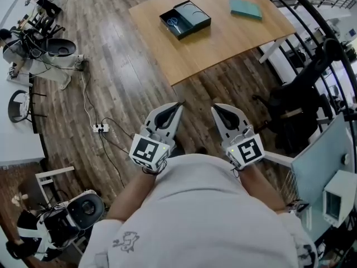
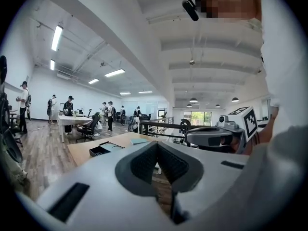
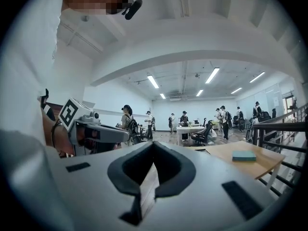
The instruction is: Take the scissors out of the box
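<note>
A black open box (image 1: 185, 19) lies on the wooden table (image 1: 223, 38) far ahead of me. In its left compartment lie scissors (image 1: 173, 22) with blue handles. Both grippers are held close to my body over the floor, well short of the table. The left gripper (image 1: 179, 104) is shut with nothing in it, and the right gripper (image 1: 214, 108) is shut and empty too. The left gripper view shows the box (image 2: 103, 149) small on the table, with the right gripper (image 2: 216, 136) beside it. In the right gripper view only the table (image 3: 240, 166) and the left gripper (image 3: 96, 131) show.
A teal pad (image 1: 246, 8) lies on the table's far right part. A black office chair (image 1: 301, 94) stands right of me by a railing. A power strip (image 1: 100, 128) with cables lies on the wooden floor at left. Several people stand far off.
</note>
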The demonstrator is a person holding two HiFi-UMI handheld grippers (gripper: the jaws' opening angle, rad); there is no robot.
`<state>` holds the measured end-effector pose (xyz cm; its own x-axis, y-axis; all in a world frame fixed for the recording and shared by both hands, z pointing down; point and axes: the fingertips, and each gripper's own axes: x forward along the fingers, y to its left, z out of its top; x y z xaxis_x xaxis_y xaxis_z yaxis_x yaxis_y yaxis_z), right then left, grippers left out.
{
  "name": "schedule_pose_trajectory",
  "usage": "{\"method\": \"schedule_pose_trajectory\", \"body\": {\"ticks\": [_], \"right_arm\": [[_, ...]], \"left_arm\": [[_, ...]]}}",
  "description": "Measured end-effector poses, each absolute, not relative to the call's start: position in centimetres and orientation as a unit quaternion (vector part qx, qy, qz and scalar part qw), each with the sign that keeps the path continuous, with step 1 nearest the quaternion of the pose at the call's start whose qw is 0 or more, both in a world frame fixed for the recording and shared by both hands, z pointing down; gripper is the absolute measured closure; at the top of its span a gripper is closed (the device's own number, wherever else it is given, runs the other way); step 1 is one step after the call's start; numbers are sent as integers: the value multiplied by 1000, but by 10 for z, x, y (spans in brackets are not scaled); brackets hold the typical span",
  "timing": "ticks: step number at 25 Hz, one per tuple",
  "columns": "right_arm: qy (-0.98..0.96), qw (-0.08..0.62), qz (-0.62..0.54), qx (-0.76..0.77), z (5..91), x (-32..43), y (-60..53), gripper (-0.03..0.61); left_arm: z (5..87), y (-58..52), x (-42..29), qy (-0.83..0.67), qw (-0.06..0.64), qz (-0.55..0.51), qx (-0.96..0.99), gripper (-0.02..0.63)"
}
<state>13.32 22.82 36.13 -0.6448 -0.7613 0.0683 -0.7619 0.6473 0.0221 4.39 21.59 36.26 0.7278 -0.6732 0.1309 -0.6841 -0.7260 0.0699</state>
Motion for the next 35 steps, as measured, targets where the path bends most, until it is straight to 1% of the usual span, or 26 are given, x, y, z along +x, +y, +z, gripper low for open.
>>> {"method": "schedule_pose_trajectory", "body": {"ticks": [10,13,15,18,20,28,35], "right_arm": [[-896,43,16,441,366,120,209,572],[-897,45,16,439,367,109,199,532],[-897,47,17,439,368,102,191,518],[-893,52,18,446,373,90,178,469],[-891,55,20,450,376,80,167,448],[-884,57,17,463,369,33,110,420],[-880,56,21,471,364,-2,79,419]], "left_arm": [[366,203,23,-364,65,44,928,609],[368,193,14,-362,67,45,929,609],[369,184,7,-362,68,44,929,609],[373,171,-7,-361,72,41,929,609],[376,160,-19,-359,73,40,929,609],[366,102,-70,-349,65,37,934,609],[361,72,-100,-329,64,35,941,609]]}}
